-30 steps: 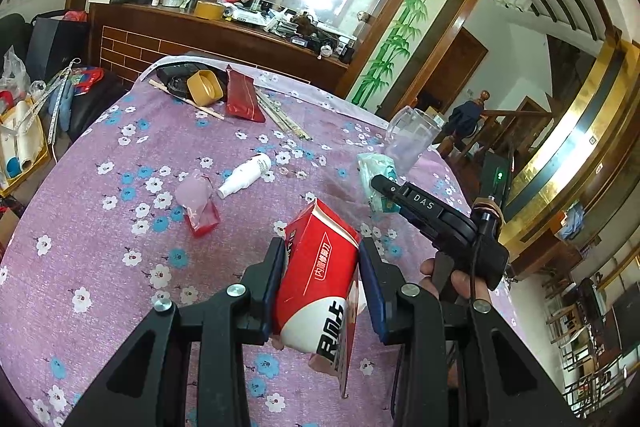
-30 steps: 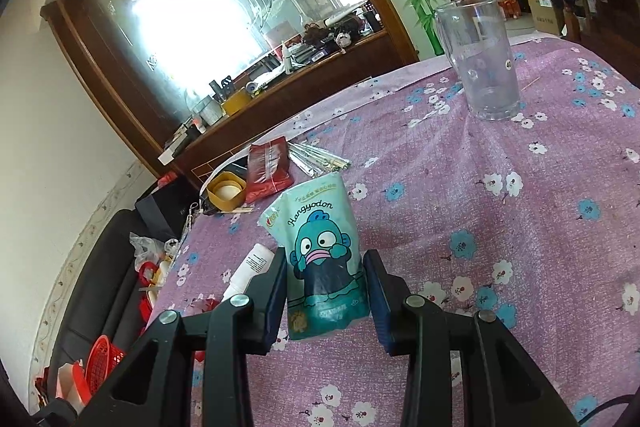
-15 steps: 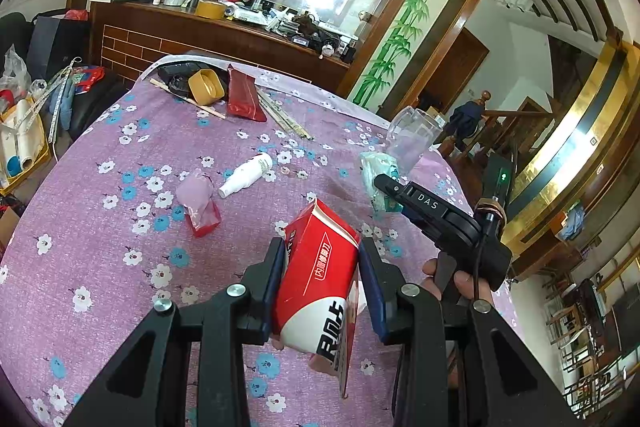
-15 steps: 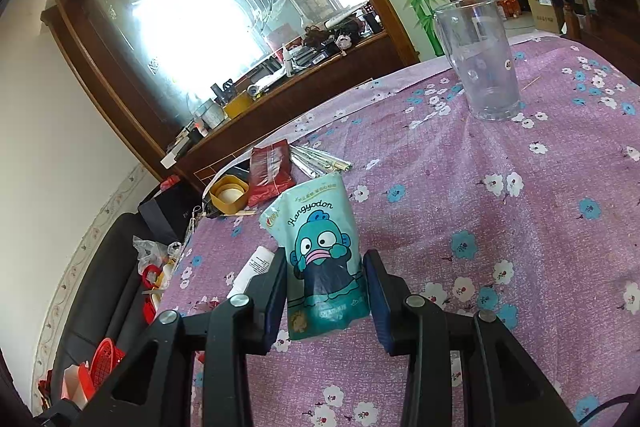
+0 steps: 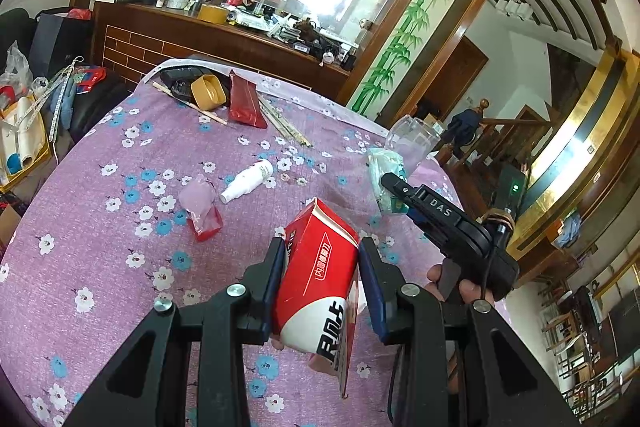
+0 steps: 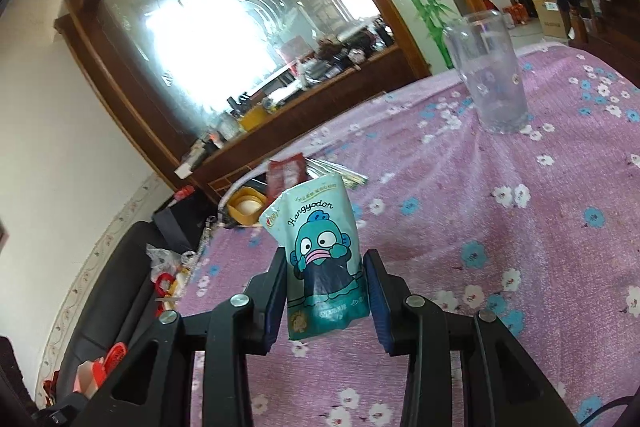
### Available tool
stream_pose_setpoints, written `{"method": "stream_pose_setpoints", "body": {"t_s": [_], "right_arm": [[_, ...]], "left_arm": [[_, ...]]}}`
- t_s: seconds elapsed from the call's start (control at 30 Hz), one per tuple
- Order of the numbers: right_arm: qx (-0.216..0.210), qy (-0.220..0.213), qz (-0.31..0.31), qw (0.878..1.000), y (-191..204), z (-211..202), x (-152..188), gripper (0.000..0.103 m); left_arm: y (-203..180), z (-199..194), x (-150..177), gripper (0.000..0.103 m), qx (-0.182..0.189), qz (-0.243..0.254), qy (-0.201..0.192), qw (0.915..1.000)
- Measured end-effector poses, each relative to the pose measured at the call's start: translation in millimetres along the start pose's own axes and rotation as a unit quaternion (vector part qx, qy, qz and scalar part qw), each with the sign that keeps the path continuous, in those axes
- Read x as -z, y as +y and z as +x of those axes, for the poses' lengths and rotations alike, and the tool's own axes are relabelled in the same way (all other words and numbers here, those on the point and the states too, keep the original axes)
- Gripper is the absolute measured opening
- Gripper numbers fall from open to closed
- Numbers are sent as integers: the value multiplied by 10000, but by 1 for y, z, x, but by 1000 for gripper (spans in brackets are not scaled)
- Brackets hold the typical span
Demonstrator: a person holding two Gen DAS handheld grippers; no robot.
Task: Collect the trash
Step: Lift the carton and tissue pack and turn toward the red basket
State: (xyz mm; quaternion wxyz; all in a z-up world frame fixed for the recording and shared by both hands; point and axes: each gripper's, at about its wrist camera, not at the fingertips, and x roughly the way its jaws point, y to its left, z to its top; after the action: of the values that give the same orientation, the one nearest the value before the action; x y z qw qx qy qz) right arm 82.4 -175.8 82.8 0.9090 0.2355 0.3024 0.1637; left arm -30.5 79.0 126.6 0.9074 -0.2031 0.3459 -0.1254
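My left gripper (image 5: 322, 287) is shut on a red and white carton (image 5: 316, 287) and holds it above the purple flowered tablecloth (image 5: 120, 227). My right gripper (image 6: 326, 291) is shut on a teal Hangyodon snack pouch (image 6: 320, 259), lifted off the table. In the left wrist view the right gripper's black body (image 5: 448, 227) and the pouch (image 5: 386, 179) show to the right. On the cloth lie a small white bottle (image 5: 248, 181) and a pink and red wrapper (image 5: 200, 211).
A clear glass tumbler (image 6: 490, 75) stands at the far right of the table. A dark red packet (image 5: 245, 103), a yellow cup (image 5: 208, 91) and chopsticks (image 5: 284, 125) lie at the far edge. A cluttered wooden sideboard (image 5: 224, 39) stands behind. A dark sofa (image 6: 104, 307) lies left.
My right gripper has risen and tilted with the pouch, so the table looks lower and the glass higher. My left gripper holds the carton nearly still.
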Motion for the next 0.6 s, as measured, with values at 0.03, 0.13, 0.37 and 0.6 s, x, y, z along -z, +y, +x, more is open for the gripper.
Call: {"method": "stream_pose_setpoints", "body": {"t_s": [0.03, 0.13, 0.37, 0.6], "right_arm": [[-72, -38, -36, 10000, 4, -3, 0, 40], [-402, -175, -205, 9988, 21, -13, 1, 40], [-968, -114, -280, 9948, 54, -31, 11, 40], [-1319, 37, -304, 9908, 88, -41, 29, 40]], "left_arm": [[0, -2, 0, 38, 11, -4, -17, 10000], [2, -11, -2, 38, 32, -35, -99, 9999], [10, -38, -3, 38, -13, -105, -311, 9995], [21, -71, -2, 38, 10, -193, -540, 9984]]}}
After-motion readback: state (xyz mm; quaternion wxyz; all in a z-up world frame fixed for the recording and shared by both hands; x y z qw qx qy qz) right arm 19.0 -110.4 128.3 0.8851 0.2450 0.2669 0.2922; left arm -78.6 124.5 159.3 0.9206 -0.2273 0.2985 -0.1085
